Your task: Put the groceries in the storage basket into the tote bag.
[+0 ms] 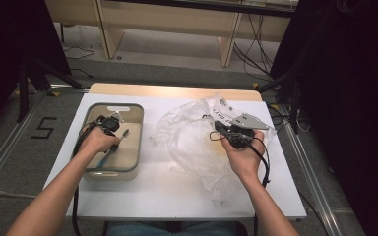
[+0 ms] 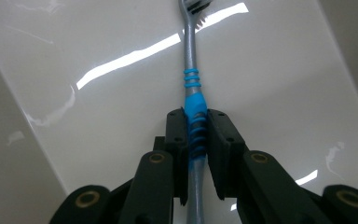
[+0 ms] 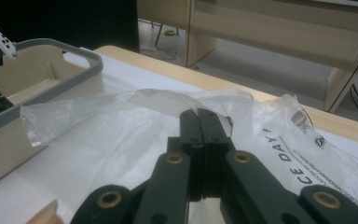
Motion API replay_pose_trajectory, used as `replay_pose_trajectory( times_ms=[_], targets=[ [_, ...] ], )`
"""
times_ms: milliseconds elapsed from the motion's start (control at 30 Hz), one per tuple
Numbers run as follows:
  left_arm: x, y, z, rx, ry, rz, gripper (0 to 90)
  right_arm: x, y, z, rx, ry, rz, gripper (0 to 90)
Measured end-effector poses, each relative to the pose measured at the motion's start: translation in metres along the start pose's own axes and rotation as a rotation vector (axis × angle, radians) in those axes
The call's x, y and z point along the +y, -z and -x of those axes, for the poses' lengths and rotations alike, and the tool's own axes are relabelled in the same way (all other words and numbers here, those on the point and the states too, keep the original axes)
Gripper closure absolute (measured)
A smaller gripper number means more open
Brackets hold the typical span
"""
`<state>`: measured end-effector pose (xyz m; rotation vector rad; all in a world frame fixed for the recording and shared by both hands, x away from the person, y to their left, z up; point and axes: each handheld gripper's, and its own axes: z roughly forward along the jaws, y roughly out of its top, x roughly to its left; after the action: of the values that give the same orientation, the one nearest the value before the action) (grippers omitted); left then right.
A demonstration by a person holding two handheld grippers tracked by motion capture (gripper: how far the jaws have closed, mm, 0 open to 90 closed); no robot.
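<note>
Over the white table [image 1: 177, 196], a person is working with a gripper in each hand. On the left side of the high view, the left gripper [image 1: 115, 130] is reaching down into a beige tub [image 1: 128, 172] with a grey rim, which is sitting on the table's left part. Inside that tub a toothbrush [image 1: 114, 145] is lying tilted, its bristle end pointing toward the far right wall. In the left gripper view, the left gripper [image 2: 198, 135] is clenching the toothbrush [image 2: 192, 88] between its pads at the blue ribbed part of the handle; the silver neck is running up from the jaws to the bristles at the top edge, over the tub's glossy floor [image 2: 98, 116]. The pads are pressing on both sides of the handle.

On the right part of the table a clear plastic bag [image 1: 192, 142] with black print is lying crumpled and spread out, just right of the tub. The right gripper [image 1: 221, 130] is sitting over its upper right area. In the right gripper view, the right gripper [image 3: 199, 122] is clamped tight, jaws meeting, with the bag [image 3: 121, 130] bunching right at the tips; whether film is pinched between them cannot be told. The tub [image 3: 56, 70] is standing to the left there.
</note>
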<state>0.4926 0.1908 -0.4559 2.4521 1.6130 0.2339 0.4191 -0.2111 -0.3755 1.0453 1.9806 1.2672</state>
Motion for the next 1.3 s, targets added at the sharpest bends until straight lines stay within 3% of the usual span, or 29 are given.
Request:
replay_pose_trajectory(
  times_ms=[500, 900, 1300],
  targets=[
    [-0.004, 0.001, -0.007, -0.042, 0.026, 0.036, 78.8, 0.0, 0.0, 0.001, -0.002, -0.002, 0.0, 90.0],
    [-0.005, 0.002, -0.007, -0.04, 0.029, 0.066, 78.9, 0.0, 0.001, 0.001, -0.005, -0.005, 0.009, 90.0],
    [-0.007, 0.01, -0.01, -0.044, 0.04, 0.128, 78.9, 0.0, 0.0, 0.001, -0.004, -0.003, 0.007, 90.0]
  ],
)
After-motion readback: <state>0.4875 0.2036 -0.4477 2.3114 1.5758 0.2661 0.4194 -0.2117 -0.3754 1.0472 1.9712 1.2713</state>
